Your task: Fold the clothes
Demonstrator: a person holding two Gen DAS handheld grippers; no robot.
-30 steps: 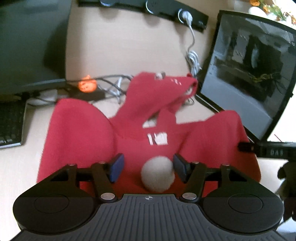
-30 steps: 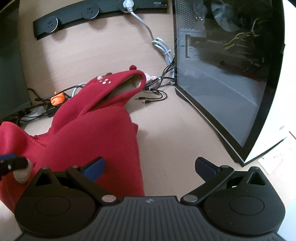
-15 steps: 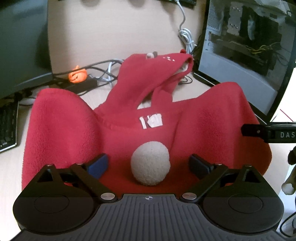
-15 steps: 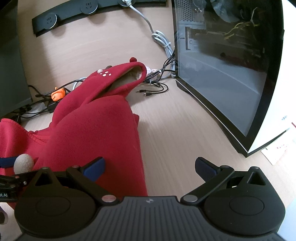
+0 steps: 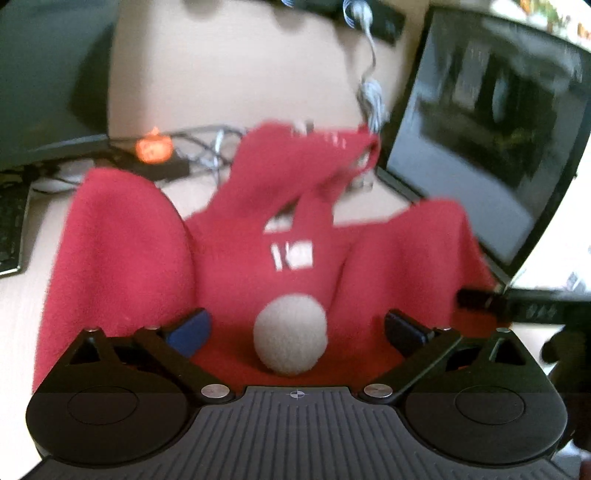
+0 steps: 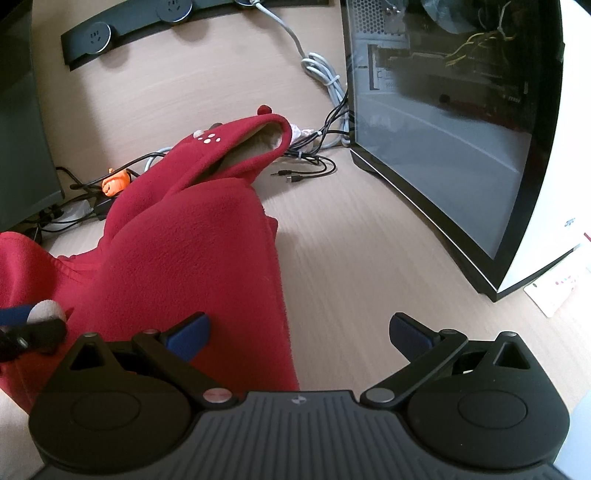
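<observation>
On light wood desk [image 6: 369, 258], red fleece hooded garment [image 5: 122, 251] lies spread. Left gripper [image 5: 294, 328] fingers wide apart around its grey pompom [image 5: 290, 334]. Right gripper [image 6: 299, 332] fingers spread, empty.

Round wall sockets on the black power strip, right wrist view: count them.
3 round sockets on the black power strip: one at its left end, one mid-strip, one at the top edge with a grey cable plugged in. More may be out of frame.

A glass-sided computer case [image 6: 454, 147] stands along the desk's [image 6: 369, 258] right edge. A black power strip [image 6: 147, 22] lies along the far edge, a grey cable [image 6: 321, 70] running from it. A small orange pumpkin figure [image 6: 117, 181] sits among tangled wires near a monitor [image 6: 18, 129] at the left.
</observation>
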